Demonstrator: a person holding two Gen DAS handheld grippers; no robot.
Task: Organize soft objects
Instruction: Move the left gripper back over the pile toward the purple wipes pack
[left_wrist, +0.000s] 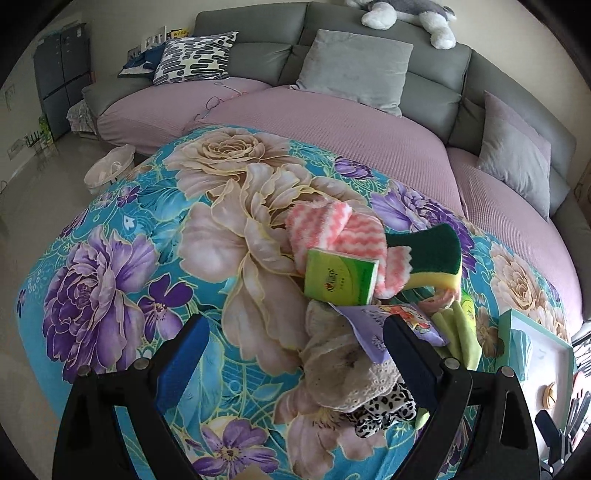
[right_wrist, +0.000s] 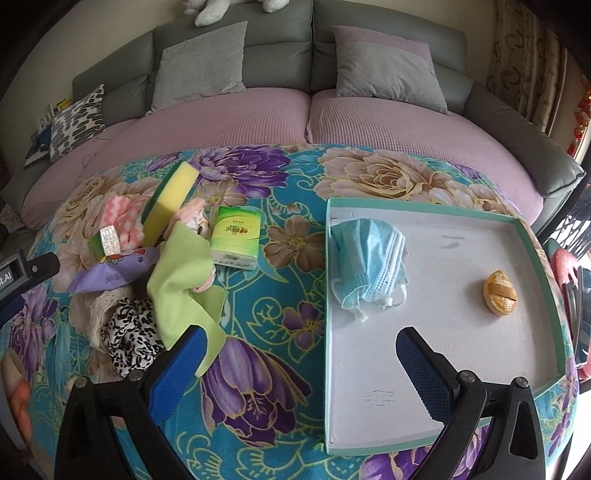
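Observation:
A heap of soft things lies on the floral blanket (left_wrist: 122, 258): a pink-and-white cloth (left_wrist: 332, 229), a yellow-green sponge (left_wrist: 436, 258), a green tissue pack (left_wrist: 340, 277), a cream lace cloth (left_wrist: 340, 362), a leopard-print scrunchie (left_wrist: 384, 410), a purple packet (left_wrist: 373, 325) and a light green cloth (right_wrist: 177, 280). My left gripper (left_wrist: 295, 358) hangs open just above the lace cloth. A white tray (right_wrist: 461, 332) with a teal rim holds blue face masks (right_wrist: 369, 269) and an orange bun-shaped toy (right_wrist: 500, 291). Over the tray's near left edge my right gripper (right_wrist: 299, 365) stands open and holds nothing.
A grey sofa (left_wrist: 436, 74) with pink seat covers and several cushions (left_wrist: 354, 70) runs behind the blanket. A plush dog (left_wrist: 406, 14) lies on its back. A white basket (left_wrist: 110, 170) sits on the floor at left. A second tissue pack (right_wrist: 236, 236) lies beside the heap.

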